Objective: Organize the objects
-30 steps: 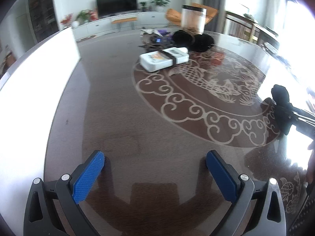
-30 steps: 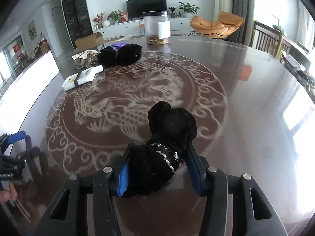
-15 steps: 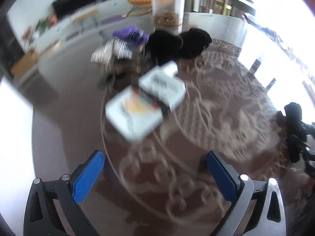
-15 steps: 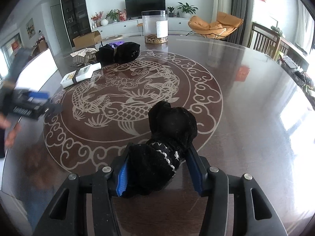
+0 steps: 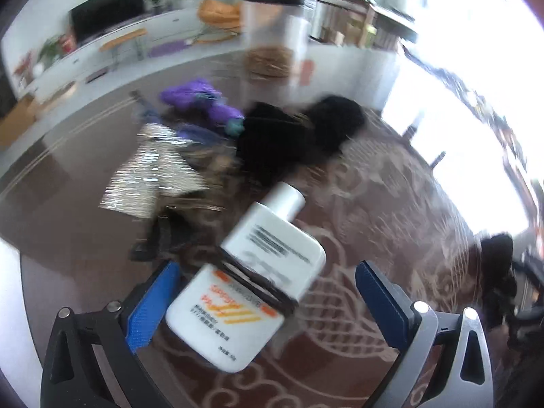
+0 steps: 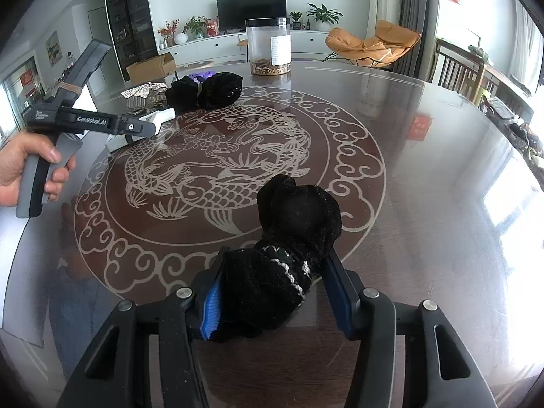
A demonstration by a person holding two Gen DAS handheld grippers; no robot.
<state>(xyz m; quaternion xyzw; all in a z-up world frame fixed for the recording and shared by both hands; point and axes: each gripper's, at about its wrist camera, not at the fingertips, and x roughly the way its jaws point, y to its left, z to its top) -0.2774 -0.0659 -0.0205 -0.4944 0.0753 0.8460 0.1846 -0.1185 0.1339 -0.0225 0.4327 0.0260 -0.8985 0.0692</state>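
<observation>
Left gripper [image 5: 265,302] swung across the desk [image 6: 425,204] to the white bottles [image 5: 248,292], jaws wide but closing around them, no contact yet. Right gripper [image 6: 272,292] jaws opening, releasing the black sock [image 6: 289,248] onto the desk. Next: clamp the bottles squarely, then lift.

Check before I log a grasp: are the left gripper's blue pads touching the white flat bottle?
Apart. The left wrist view shows the closing left gripper straddling the white flat bottle, table visible beside both pads.
</observation>
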